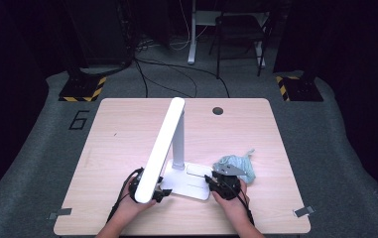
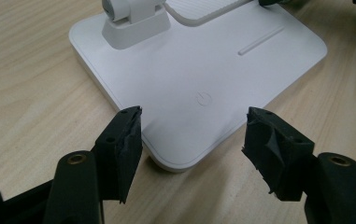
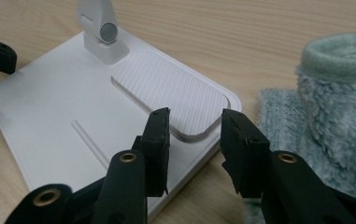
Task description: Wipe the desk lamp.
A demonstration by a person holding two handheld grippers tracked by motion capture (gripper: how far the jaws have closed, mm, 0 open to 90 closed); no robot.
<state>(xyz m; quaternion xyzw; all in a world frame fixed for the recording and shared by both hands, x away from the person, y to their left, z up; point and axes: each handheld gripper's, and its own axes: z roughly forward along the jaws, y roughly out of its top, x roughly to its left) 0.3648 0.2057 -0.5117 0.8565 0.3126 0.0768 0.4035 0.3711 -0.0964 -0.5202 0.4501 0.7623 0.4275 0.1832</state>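
A white desk lamp [image 1: 179, 163] stands on the wooden table [image 1: 117, 134], its flat base [image 2: 199, 79] near the table's near edge and about midway between the left and right edges, its post rising from the back of the base and its long lit head slanting forward and down toward the near-left. The left gripper [image 2: 193, 135] hovers at the base's near-left corner with its jaws well apart; that rounded corner lies between them in the left gripper view, and the pads touch nothing. The power symbol on the base sits just beyond the jaw tips. The right gripper [image 3: 195, 122] is at the base's right corner, its jaws set close together but still parted, straddling the corner beside the ribbed pad [image 3: 171, 93] let into the base; whether the pads press on the base I cannot tell. A fluffy pale-green sock [image 3: 339, 102] lies on the table just beside the base, toward the right edge, close to the right gripper.
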